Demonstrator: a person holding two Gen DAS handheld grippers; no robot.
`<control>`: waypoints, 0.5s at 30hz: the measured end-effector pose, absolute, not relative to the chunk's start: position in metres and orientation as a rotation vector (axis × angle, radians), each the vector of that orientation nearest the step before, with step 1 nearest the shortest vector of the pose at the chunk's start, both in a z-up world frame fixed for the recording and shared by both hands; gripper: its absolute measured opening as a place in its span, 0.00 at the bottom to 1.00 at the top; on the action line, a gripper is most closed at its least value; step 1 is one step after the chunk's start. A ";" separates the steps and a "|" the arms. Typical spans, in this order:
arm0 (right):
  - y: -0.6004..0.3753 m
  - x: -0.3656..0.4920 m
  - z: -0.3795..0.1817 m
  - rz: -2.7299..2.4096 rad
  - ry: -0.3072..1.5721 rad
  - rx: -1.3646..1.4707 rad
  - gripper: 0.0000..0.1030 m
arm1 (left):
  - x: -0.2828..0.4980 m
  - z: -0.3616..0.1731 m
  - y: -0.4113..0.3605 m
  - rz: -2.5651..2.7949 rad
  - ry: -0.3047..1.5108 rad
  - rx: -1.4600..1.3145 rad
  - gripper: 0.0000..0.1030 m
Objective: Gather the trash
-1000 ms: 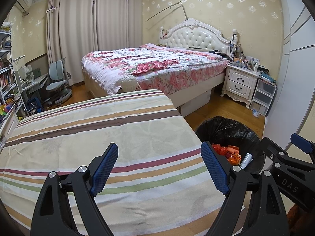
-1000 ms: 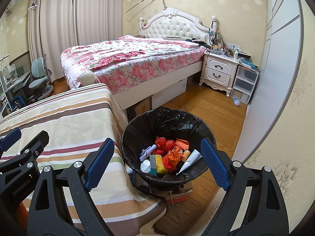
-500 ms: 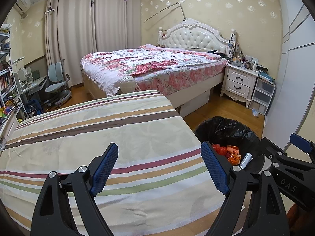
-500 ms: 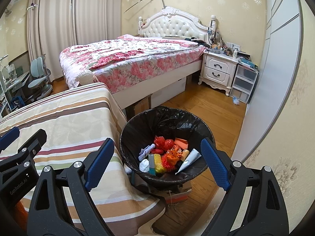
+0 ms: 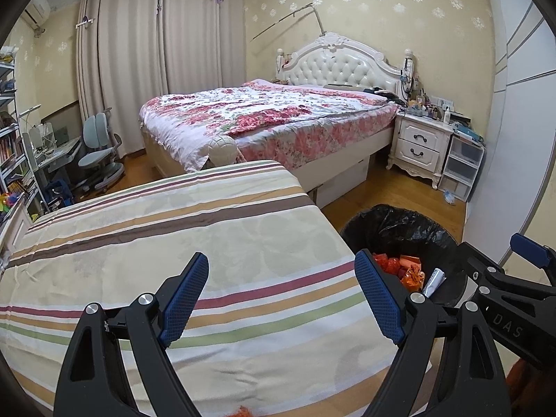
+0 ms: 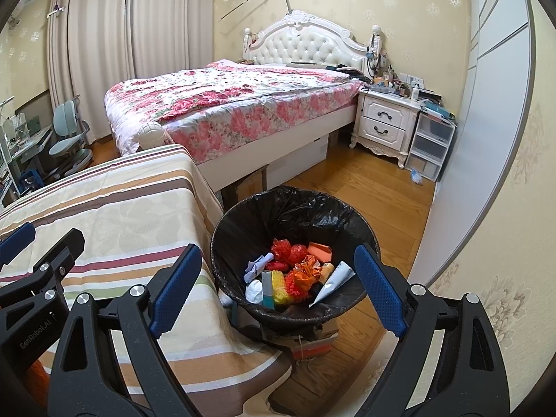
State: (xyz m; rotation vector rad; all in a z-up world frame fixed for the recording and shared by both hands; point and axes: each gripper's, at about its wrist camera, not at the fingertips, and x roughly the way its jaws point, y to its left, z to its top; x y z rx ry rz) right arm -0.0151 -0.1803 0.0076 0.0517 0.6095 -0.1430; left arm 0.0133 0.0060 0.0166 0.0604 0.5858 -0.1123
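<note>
1. Both tools idle. My left gripper (image 5: 281,299) hangs over the striped cloth-covered table (image 5: 173,236), jaws wide, nothing between them. My right gripper (image 6: 278,292) hangs over the black-lined round trash bin (image 6: 243,222), jaws wide too, nothing held.
2. The bin stands on the wooden floor (image 6: 365,187), just beside the table's right edge. Inside: red and orange crumpled wrappers (image 6: 299,267), white tissue wads (image 6: 255,290), a white paper cone (image 6: 335,278), a yellow mesh piece (image 6: 279,283).
3. The tabletop looks bare in both views. One orange scrap (image 5: 239,411) peeks at the bottom edge of the left view, under the left gripper; I cannot tell what it is.
4. My read: collection is near done or finished. If that scrap is trash, it is the last pickup.
5. To do it well: tip the left gripper down until the scrap sits centred between the jaws, then close gently without pinching the cloth.
6. Carry clear of the right gripper, release low over the bin's middle.
7. A small crumpled bit lies by the clear drawer unit (image 6: 431,146); too small to identify.
</note>
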 end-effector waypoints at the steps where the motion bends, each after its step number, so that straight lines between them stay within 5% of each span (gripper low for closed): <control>1: -0.180 -0.016 0.008 -0.143 0.610 0.052 0.85 | 0.014 0.016 0.006 -0.112 0.587 0.058 0.81; 15: -0.183 -0.019 0.004 -0.139 0.611 0.051 0.85 | 0.017 0.015 0.009 -0.102 0.581 0.066 0.81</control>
